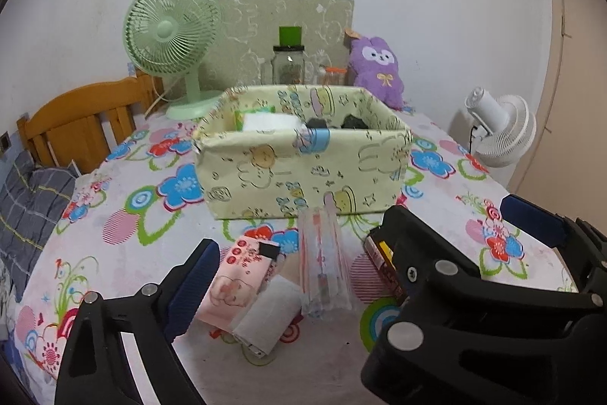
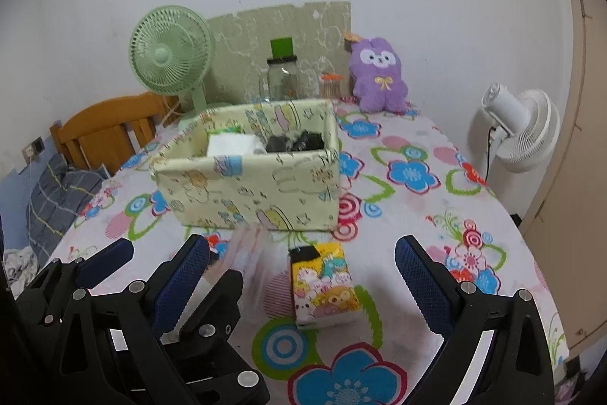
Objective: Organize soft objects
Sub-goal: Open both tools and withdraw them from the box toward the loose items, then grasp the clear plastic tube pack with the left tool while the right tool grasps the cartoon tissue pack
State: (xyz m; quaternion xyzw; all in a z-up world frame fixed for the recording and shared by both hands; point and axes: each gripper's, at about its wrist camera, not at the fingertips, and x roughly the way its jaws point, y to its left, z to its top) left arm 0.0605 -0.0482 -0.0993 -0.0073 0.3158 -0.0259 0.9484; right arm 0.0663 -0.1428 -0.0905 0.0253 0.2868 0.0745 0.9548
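Note:
A pale yellow fabric box (image 1: 303, 173) with cartoon prints stands mid-table; it also shows in the right wrist view (image 2: 246, 192). It holds a white pack, a green pack and dark items. In front of it lie a pink tissue pack (image 1: 235, 276), a white roll (image 1: 269, 314) and a clear plastic packet (image 1: 322, 268). My left gripper (image 1: 299, 276) is open above these, touching none. My right gripper (image 2: 303, 287) is open around a yellow cartoon tissue pack (image 2: 322, 283) without touching it. The left gripper's black body (image 2: 125, 310) sits at the right view's lower left.
A green fan (image 1: 170, 37), a glass jar (image 1: 288, 63) and a purple plush (image 1: 375, 67) stand at the back of the flowered tablecloth (image 1: 151, 215). A white fan (image 1: 500, 128) stands off the right edge, a wooden bed frame (image 1: 83, 124) at left.

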